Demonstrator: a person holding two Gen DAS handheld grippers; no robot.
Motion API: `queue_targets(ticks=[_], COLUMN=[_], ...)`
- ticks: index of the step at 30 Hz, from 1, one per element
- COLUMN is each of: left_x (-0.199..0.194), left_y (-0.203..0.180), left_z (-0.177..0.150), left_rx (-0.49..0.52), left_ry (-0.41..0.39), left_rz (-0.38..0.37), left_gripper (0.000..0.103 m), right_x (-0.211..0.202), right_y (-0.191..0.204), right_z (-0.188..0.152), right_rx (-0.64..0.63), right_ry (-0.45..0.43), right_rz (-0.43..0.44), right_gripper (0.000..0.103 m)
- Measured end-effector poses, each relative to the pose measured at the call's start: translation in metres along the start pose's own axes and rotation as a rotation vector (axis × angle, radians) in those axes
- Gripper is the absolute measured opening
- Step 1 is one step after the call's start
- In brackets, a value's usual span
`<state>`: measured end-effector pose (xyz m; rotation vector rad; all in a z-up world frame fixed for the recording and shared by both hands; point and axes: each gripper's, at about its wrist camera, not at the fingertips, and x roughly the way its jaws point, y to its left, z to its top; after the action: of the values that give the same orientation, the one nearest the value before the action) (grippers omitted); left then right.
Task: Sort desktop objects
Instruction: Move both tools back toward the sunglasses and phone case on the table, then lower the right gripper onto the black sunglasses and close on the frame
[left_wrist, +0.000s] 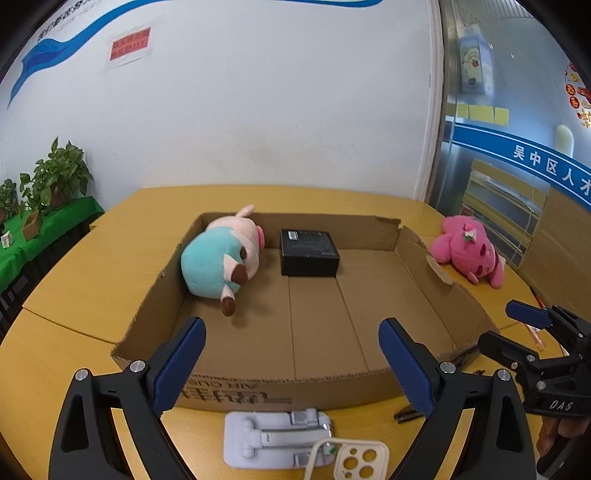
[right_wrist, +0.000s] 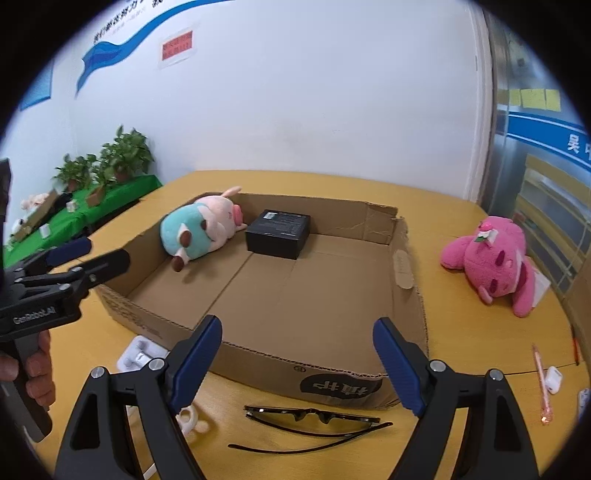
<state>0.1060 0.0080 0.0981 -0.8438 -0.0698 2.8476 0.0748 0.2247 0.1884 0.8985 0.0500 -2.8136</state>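
While both of my grippers hang spread and empty over the near edge of the yellow wooden table (right_wrist: 461, 332), I look into a shallow corrugated cardboard tray (left_wrist: 369, 291), creased on its floor and torn ragged at its far right corner. My left gripper (left_wrist: 291, 363) has its ribbed blue pads wide apart with nothing between them; my right gripper (right_wrist: 297, 360) is released the same way.

Inside the tray, against the far left wall, a fuzzy pig plush (left_wrist: 221, 254) in teal and pale pink lies on its side, and just beside it sits a matte black box (left_wrist: 309, 252), square-edged, its label print too small for me to read. A shaggy pink plush bear (right_wrist: 495, 258) sprawls on the table outside the tray's right wall.

Near me, outside the front wall, lie thin dark-framed glasses (right_wrist: 314, 417) with one temple splayed, a pale grey plastic folding stand (left_wrist: 277, 439), and a cream phone case (left_wrist: 362, 459) overlapping it and cut off by the picture's lower edge. At the far right, a pinkish pen (right_wrist: 541, 384) and a small white earbud case (right_wrist: 554, 378) sit blurred near the lens rim.
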Motion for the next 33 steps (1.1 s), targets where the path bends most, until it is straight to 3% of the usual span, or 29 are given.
queue_targets(ticks=[4,11,17,21,25,28,31,33], left_x=[0.0,0.01,0.006,0.008,0.01,0.01,0.013,0.017], left_y=[-0.006,-0.031,-0.048,-0.053,-0.053,-0.05,-0.047,-0.046], left_z=[-0.016,-0.045,-0.05,-0.055,-0.06,-0.061,-0.063,-0.065], left_rx=[0.033,0.092,0.113,0.108,0.123,0.107,0.094,0.074], left_ry=[0.031,0.13,0.152,0.179,0.197,0.211,0.239,0.272], left_rz=[-0.047,-0.167,-0.223,-0.237,-0.237,-0.246,-0.277,-0.298], left_gripper=[0.097,0.097,0.097,0.097,0.097,0.097,0.097,0.097], right_x=[-0.009,-0.003,0.034,0.057,0.06,0.051,0.031,0.014], right_y=[-0.029,-0.09,-0.093,-0.1,-0.086,-0.064,-0.03,-0.014], right_z=[-0.021,-0.071,-0.082,-0.083,-0.083,-0.093,-0.111,-0.118], right_rx=[0.032,0.081,-0.056,0.018,-0.013,-0.05,-0.172,-0.273], right_ry=[0.022,0.169,0.297,0.3,0.298,0.354,0.436,0.445], right_rz=[0.117,0.263,0.323,0.452,0.505,0.581,0.668,0.661], right_gripper=[0.083,0.083,0.083,0.082,0.082,0.082,0.082,0.082])
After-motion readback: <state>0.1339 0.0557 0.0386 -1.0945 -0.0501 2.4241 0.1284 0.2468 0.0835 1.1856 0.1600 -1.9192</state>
